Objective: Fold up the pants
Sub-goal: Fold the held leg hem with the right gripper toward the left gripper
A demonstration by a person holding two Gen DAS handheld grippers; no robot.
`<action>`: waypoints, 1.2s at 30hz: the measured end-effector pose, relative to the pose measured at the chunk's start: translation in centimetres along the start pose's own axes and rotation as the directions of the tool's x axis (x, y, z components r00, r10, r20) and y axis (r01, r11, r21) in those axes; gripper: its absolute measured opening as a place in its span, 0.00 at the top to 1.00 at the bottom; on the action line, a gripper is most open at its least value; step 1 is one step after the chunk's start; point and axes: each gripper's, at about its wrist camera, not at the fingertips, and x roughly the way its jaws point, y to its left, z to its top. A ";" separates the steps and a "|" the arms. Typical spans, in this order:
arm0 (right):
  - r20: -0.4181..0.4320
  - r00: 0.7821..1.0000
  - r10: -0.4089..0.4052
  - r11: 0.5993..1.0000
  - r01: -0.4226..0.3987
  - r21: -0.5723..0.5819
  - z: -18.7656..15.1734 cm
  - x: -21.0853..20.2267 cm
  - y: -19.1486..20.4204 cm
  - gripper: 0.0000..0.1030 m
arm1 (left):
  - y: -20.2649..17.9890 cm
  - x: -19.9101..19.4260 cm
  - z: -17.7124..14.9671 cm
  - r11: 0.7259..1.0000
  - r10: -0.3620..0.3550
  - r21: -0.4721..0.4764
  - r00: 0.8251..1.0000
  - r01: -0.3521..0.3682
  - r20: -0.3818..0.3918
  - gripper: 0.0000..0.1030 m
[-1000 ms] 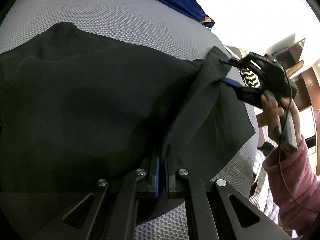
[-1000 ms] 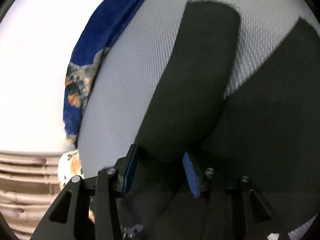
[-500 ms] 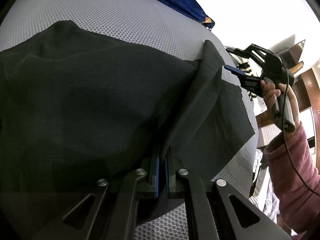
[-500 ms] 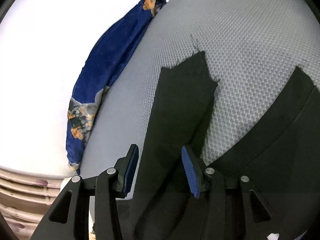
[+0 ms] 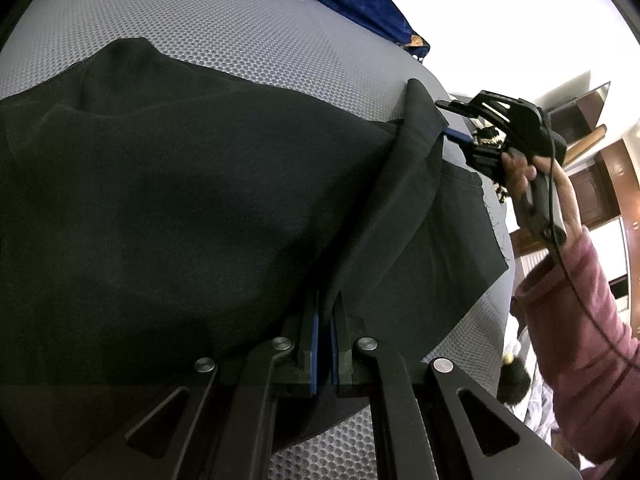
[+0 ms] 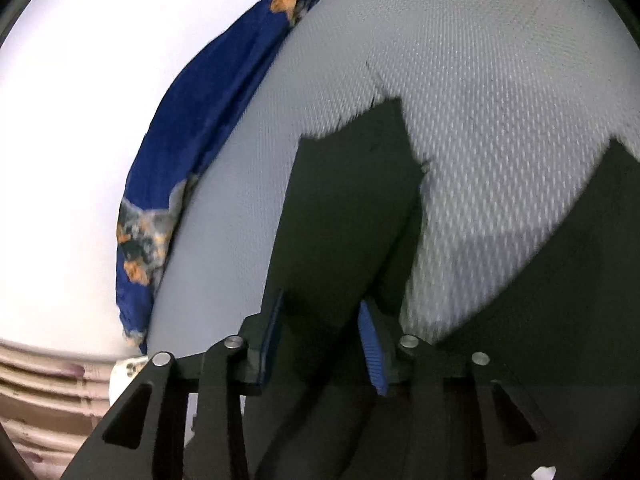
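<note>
Black pants (image 5: 168, 208) lie spread on a grey mesh surface (image 5: 248, 28). My left gripper (image 5: 325, 320) is shut on a raised fold of the pants near their front edge. My right gripper (image 5: 454, 122) shows in the left wrist view at the far right end of that fold, jaws open around its tip. In the right wrist view the right gripper (image 6: 320, 328) is open, with a black strip of the pants (image 6: 348, 208) lying between its blue pads (image 6: 370, 344).
A blue patterned cloth (image 6: 200, 152) lies along the far edge of the grey surface and also shows in the left wrist view (image 5: 360, 4). The person's hand and pink sleeve (image 5: 580, 340) are at the right. Wooden furniture (image 5: 600, 184) stands beyond.
The right gripper let go of the fold tip, drew back, then came in again around it with jaws open. The left gripper stayed shut on the fold.
</note>
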 end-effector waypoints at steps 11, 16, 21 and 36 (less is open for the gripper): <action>0.023 0.999 -0.024 0.999 0.023 0.042 4.5 0.4 -1.4 0.83 | 0.0 -0.1 -0.1 1.000 0.005 0.003 1.000 -0.005 -0.001 0.95; 0.023 0.999 -0.042 0.999 0.042 0.021 4.8 0.8 -1.2 0.95 | -0.4 -0.2 -0.2 1.000 0.018 0.014 1.000 -0.018 0.000 0.95; 0.108 0.990 -0.090 0.993 0.098 -0.070 3.8 -3.7 0.4 0.96 | -1.3 -0.2 -0.1 0.996 0.061 0.068 0.998 -0.061 -0.003 0.95; 0.222 0.868 -0.443 0.886 0.462 -0.037 -6.0 -18.2 -9.5 0.97 | -8.2 1.0 -3.0 0.810 0.256 0.540 0.966 -0.230 0.028 0.94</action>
